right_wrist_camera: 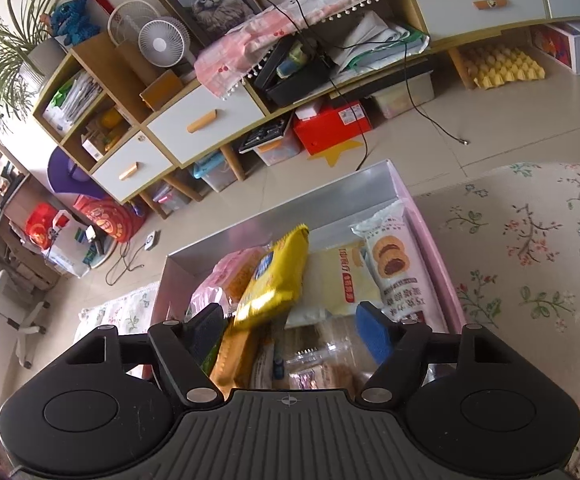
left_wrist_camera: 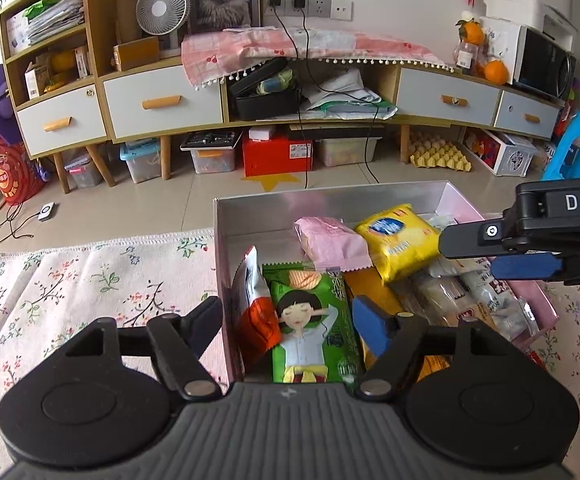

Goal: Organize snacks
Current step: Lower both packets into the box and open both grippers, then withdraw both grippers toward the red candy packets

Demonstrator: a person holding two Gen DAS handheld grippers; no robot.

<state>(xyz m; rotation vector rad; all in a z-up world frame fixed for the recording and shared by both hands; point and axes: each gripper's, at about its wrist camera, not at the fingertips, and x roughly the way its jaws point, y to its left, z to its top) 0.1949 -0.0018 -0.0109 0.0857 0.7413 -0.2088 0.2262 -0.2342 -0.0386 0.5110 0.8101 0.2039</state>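
Snack packets fill a pink box (left_wrist_camera: 226, 280) with a silvery inner wall, which sits on a floral tablecloth (left_wrist_camera: 90, 280); the cloth's far edge lies just behind the box's far wall.

Largest packet in the left wrist view: green packet (left_wrist_camera: 313, 320) printed with a cartoon girl, lying flat near the box's left wall. An orange-and-white pouch (left_wrist_camera: 254, 312) stands on edge between the green packet and that wall. A pink packet (left_wrist_camera: 329, 244) rests behind the green one, toward the far wall. A yellow packet (left_wrist_camera: 397, 236) lies just right of the pink one, tilted, propped on the packets below. Clear-wrapped pastries (left_wrist_camera: 449, 288) occupy the right side of the box.

In the right wrist view, a white pastry bag (right_wrist_camera: 397, 264) printed with filled cakes lies along the box's right wall, and a pale yellow packet (right_wrist_camera: 341, 280) sits just beside it.

Left gripper (left_wrist_camera: 290, 320): jaws spread wide, one finger outside the left wall, the other over the box contents; holding nothing.

Right gripper (right_wrist_camera: 290, 324): jaws spread above the clear-wrapped pastries, nothing pinched. The yellow packet sits just ahead of its fingers.
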